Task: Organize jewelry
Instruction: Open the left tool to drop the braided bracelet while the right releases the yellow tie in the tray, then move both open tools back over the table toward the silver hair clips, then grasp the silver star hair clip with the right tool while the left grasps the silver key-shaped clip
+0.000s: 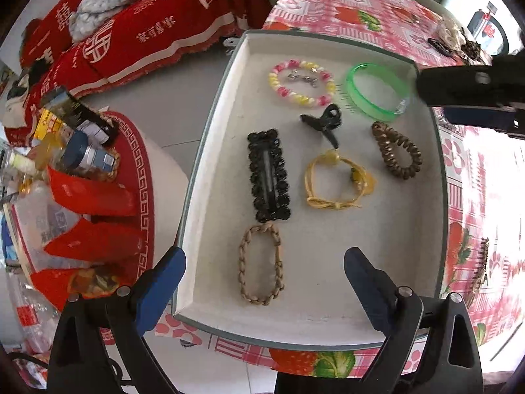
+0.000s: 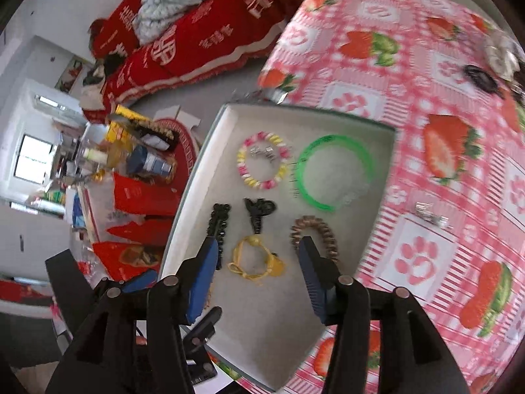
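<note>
Wide apart stand the jaws of the left gripper (image 1: 262, 272), with nothing pressed between them. From the left wrist view it hangs over the near end of the shallow grey tray (image 1: 210, 151), and the tan braided bracelet (image 1: 261, 264) lies flat on the tray floor in the gap between the blue pads, touching neither. Beyond that bracelet, toward the tray's middle, lies the black lace hair clip (image 1: 269, 175); beside it are the yellow cord bracelet (image 1: 334, 180) and the small black claw clip (image 1: 323, 121). At the tray's far end sit the pink-and-yellow bead bracelet (image 1: 302, 82) and the green bangle (image 1: 377, 90), with the brown spiral hair tie (image 1: 397, 149) by the tray's right wall. The right gripper's dark body shows at that wall's far end.

From the right wrist view, the right gripper (image 2: 259, 244) has its jaws partly open and empty, above the tray (image 2: 328, 111). Its pads frame the yellow cord bracelet (image 2: 257, 259) without touching it. The strawberry tablecloth (image 2: 443, 98) spreads to the tray's right.
</note>
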Available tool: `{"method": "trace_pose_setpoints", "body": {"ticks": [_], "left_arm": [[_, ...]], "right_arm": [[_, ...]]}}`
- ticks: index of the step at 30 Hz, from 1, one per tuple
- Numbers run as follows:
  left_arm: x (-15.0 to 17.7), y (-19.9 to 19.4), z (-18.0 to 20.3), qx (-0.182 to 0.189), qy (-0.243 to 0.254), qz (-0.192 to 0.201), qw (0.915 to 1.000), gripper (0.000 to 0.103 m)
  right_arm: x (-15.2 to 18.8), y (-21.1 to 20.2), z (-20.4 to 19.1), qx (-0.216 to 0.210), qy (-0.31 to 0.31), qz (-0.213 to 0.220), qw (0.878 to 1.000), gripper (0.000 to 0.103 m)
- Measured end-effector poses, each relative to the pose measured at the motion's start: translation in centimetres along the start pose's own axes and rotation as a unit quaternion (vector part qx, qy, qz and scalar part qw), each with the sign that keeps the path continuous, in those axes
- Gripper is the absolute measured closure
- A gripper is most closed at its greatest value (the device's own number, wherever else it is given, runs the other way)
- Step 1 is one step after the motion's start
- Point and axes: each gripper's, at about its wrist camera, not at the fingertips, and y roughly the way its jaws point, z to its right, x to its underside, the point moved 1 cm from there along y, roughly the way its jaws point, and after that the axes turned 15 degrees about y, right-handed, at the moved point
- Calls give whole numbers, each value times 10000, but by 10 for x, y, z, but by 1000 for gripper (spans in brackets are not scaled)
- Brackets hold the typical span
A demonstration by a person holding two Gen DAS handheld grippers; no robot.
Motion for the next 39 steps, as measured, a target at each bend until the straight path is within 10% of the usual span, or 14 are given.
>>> {"method": "trace_pose_setpoints", "body": {"ticks": [6, 17, 27, 39], "left_arm": [[-12, -7, 18, 51, 447, 139, 9989, 1], [-30, -22, 66, 500, 1272, 380, 9899, 1], [-17, -27, 92, 507, 1265, 337, 9901, 1], [3, -36, 130, 405, 1432, 264, 9885, 1]], "right_arm": [[5, -41, 49, 231, 580, 390, 9973, 22], [66, -65, 153, 1352, 1727, 340, 9751, 22], [94, -39, 172, 1831, 1553, 11, 9708, 22], [107, -15, 161, 1994, 913, 5, 9757, 68]]}}
